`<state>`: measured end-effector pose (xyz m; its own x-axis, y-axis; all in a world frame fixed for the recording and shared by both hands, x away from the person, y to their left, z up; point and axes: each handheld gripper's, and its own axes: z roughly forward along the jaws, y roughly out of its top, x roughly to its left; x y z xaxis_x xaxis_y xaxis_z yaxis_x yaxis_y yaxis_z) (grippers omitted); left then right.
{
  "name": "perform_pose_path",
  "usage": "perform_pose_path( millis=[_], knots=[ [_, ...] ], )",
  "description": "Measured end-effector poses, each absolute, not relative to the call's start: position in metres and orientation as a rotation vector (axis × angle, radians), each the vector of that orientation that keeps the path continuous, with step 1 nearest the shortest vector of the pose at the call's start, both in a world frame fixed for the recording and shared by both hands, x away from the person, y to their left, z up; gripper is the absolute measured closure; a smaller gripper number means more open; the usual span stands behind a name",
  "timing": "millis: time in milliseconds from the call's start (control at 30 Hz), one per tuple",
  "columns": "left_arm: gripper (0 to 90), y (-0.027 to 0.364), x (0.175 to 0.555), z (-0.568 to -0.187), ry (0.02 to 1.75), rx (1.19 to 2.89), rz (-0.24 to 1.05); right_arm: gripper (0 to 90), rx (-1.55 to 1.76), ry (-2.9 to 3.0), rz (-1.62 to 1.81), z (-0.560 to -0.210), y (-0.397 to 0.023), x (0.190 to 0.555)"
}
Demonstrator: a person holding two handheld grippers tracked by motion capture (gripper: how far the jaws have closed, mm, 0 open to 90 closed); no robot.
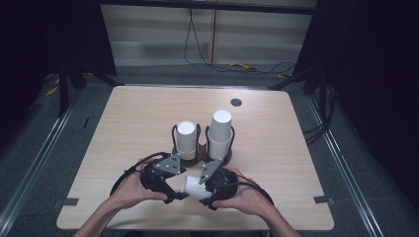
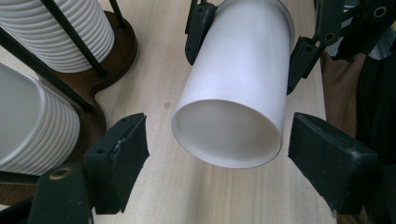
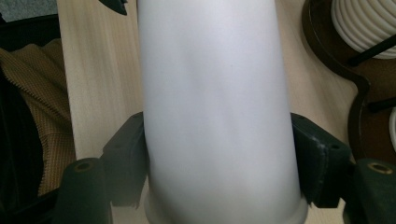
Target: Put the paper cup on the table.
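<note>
On the counter we count 1 wooden rack with 2 cup stacks, and 1 loose cup near us. The right gripper clamps it sideways; the left gripper gapes wide around its mouth. Squeezing harder could crush it.

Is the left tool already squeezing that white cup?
No, the left tool stands open, with gaps between its pads and the cup.
</note>
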<state>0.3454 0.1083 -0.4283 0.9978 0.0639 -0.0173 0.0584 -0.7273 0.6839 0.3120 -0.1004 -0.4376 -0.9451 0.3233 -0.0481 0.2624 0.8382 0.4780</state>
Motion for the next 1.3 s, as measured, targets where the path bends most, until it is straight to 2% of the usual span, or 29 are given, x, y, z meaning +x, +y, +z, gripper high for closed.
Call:
perform_pose_path(
  millis=[333,433,500,767,1000,1300],
  knots=[
    [23.0,0.103,0.344,-0.432,0.046,2.414,-0.032,29.4,0.440,2.908,0.710,-0.440,-0.097,0.314],
    [26.2,0.103,0.344,-0.432,0.051,2.402,-0.045,29.4,0.431,2.915,0.697,-0.440,-0.096,0.314],
    [32.8,0.106,0.346,-0.430,0.040,2.395,-0.059,29.4,0.416,2.918,0.700,-0.440,-0.094,0.313],
    [27.8,0.104,0.346,-0.433,0.054,2.403,-0.087,29.4,0.371,2.917,0.712,-0.437,-0.086,0.314],
    [32.5,0.103,0.345,-0.435,0.037,2.418,-0.106,29.5,0.334,2.924,0.703,-0.438,-0.081,0.313],
    [30.8,0.101,0.344,-0.436,0.044,2.430,-0.155,29.2,0.305,2.932,0.725,-0.436,-0.081,0.311]
  ],
)
